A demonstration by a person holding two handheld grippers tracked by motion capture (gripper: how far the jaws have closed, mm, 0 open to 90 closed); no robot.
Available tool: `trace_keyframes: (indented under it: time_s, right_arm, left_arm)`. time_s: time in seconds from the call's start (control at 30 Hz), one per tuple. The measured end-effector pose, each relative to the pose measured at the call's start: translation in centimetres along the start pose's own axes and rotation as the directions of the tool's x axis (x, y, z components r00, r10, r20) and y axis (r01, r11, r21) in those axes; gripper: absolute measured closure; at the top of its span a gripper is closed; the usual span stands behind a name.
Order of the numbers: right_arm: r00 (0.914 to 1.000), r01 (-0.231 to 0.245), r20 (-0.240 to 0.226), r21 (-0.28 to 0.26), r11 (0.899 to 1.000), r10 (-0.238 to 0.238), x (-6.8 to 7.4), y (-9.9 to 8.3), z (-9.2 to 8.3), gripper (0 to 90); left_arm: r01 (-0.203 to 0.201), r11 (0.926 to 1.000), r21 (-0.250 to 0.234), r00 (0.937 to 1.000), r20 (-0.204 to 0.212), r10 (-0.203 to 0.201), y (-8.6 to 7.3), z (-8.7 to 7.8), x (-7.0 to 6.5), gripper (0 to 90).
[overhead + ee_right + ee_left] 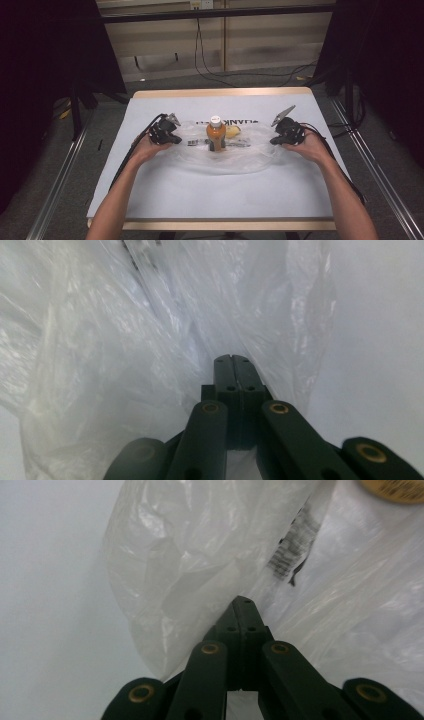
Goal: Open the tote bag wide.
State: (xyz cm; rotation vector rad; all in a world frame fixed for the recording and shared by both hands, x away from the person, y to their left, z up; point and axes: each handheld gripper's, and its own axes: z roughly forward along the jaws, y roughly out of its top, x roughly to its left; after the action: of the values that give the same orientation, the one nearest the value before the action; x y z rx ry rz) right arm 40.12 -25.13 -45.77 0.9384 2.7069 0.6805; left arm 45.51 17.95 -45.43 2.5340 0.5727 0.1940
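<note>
High view: a clear, crinkled plastic bag with black printing lies spread across the middle of the frame on the white-covered counter with a pale wooden edge. An orange-filled bottle with a white cap stands upright at the centre of the bag, and a small pale yellow object sits just beside it on its right; what that object is cannot be told. The left tongs are at the bag's left edge, centre-left of the frame, gripped by the person's left hand, with a black cable trailing toward the lower left. The right tongs are at the bag's right edge, centre-right of the frame, gripped by the right hand. Left gripper view: the left tongs are pressed tight together at lower centre, tips meeting on a fold of the bag; black print shows through the film at upper right, and the bottle's orange base sits at the top right corner. Right gripper view: the right tongs are likewise closed, jaws flush, with the bag's film gathered at the tips and running off to the upper left; bare white counter fills the right side.
</note>
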Motion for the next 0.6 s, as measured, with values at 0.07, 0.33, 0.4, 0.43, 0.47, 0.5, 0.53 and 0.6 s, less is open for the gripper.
trace_keyframes:
  time_s: [0.07,0.33,0.4,0.43,0.47,0.5,0.53,0.6]
  right_arm:
    - [0.9995,-0.022,-0.025,-0.045,0.999,0.020,0.0,0.1,-0.3,90.0]
    - [0.9900,-0.087,-0.129,-0.250,0.964,0.056,0.0,0.5,-1.2,90.0]
    - [0.9905,-0.085,-0.127,-0.260,0.962,0.053,0.1,0.7,-1.4,90.0]
    - [0.9890,-0.088,-0.139,-0.274,0.958,0.052,0.1,0.8,-1.4,90.0]
    - [0.9890,-0.093,-0.137,-0.280,0.955,0.057,0.1,1.0,-1.6,90.0]
    - [0.9893,-0.088,-0.137,-0.282,0.955,0.051,0.2,1.2,-1.7,90.0]
    - [0.9896,-0.083,-0.136,-0.281,0.956,0.045,0.3,1.4,-1.8,90.0]
    - [0.9895,-0.081,-0.139,-0.302,0.950,0.040,0.4,2.1,-2.2,90.0]
  left_arm:
    - [0.022,0.9982,-0.056,0.9994,0.028,-0.020,-0.2,-0.8,0.1,90.0]
    - [0.059,0.9699,-0.236,0.9962,0.076,-0.042,0.3,-2.8,-1.7,90.0]
    - [0.042,0.9647,-0.260,0.9967,0.078,-0.022,0.8,-3.4,-2.2,90.0]
    - [0.036,0.9608,-0.275,0.9963,0.084,-0.013,1.1,-3.6,-2.8,90.0]
    - [0.033,0.9563,-0.290,0.9962,0.087,-0.008,1.4,-3.8,-3.3,90.0]
    - [0.020,0.9546,-0.297,0.9953,0.096,0.009,1.7,-3.8,-3.7,90.0]
    - [0.016,0.9529,-0.303,0.9942,0.106,0.017,1.9,-3.7,-4.3,90.0]
    - [0.001,0.9571,-0.290,0.9928,0.115,0.034,2.2,-3.4,-5.2,90.0]
